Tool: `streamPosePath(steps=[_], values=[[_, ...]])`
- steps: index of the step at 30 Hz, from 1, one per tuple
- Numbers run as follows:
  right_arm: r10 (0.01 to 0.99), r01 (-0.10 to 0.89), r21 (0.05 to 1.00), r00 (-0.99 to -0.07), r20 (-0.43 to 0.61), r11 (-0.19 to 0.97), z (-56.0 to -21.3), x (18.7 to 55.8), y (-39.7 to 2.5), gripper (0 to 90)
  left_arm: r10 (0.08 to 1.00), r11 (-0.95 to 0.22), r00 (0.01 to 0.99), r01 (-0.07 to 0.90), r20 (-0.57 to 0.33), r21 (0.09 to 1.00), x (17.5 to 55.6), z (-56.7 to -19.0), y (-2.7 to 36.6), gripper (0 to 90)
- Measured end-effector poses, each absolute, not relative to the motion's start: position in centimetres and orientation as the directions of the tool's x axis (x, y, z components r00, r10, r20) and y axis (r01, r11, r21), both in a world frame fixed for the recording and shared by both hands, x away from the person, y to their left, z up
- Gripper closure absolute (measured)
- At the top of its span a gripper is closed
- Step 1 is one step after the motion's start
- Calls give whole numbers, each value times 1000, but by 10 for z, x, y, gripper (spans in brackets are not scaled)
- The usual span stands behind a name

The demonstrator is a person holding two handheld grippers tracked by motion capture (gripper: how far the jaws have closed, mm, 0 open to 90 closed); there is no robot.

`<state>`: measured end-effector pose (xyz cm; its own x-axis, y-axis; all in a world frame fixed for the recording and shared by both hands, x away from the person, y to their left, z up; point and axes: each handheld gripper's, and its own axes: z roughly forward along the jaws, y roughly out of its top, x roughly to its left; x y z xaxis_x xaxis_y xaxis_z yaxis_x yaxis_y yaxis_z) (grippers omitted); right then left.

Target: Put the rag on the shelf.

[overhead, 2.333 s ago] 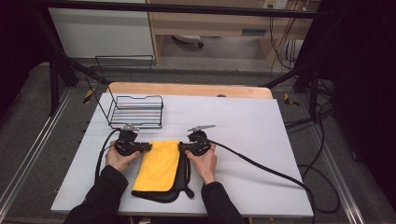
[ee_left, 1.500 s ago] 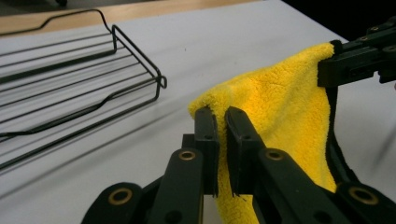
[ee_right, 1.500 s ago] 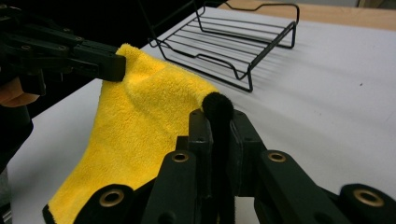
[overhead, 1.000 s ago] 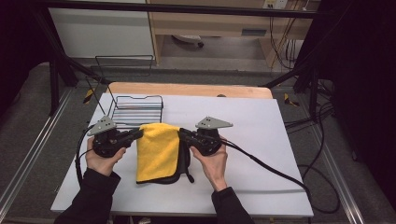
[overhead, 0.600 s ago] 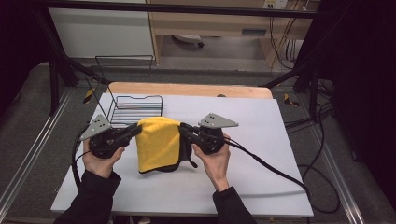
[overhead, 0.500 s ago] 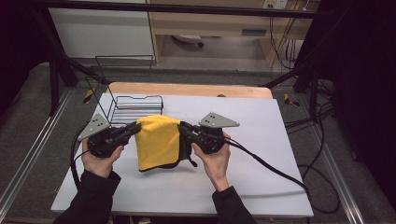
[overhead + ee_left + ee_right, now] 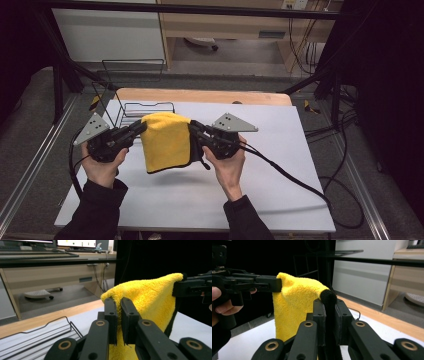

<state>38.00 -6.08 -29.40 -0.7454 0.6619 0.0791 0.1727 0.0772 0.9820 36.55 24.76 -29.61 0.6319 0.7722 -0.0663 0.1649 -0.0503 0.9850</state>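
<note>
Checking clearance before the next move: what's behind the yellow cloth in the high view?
The yellow cloth hangs between the left gripper and the right gripper, above the white table. Behind it stands the wire rack; the cloth hides the rack's right part.

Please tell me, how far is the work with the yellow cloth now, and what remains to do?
Done: both grippers have gripped the yellow cloth at its top corners and it hangs above the white table. In hand: the left gripper and the right gripper hold it, jaws shut on the fabric. Left: probably placing it, perhaps in the wire basket behind; it is not in there yet.
</note>
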Motion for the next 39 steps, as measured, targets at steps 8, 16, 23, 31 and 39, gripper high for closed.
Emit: streamPosePath(steps=[8, 16, 23, 31, 39], values=[[673, 134, 989, -737, 57, 63, -282, 381, -53, 816, 787, -21, 615, 121, -58, 992, 369, -287, 252, 842], [680, 97, 994, -732, 42, 42, -275, 384, -45, 816, 805, 10, 591, 80, -55, 997, 373, -279, 257, 842], [683, 70, 997, -730, 34, 26, -266, 388, -37, 815, 816, 37, 574, 57, -63, 998, 377, -270, 261, 843], [692, 33, 999, -722, 16, 12, -253, 393, -29, 816, 823, 65, 565, 18, -64, 998, 381, -258, 266, 844], [700, 4, 1000, -714, 9, -8, -243, 397, -22, 816, 832, 91, 551, -18, -66, 996, 385, -249, 269, 844]])
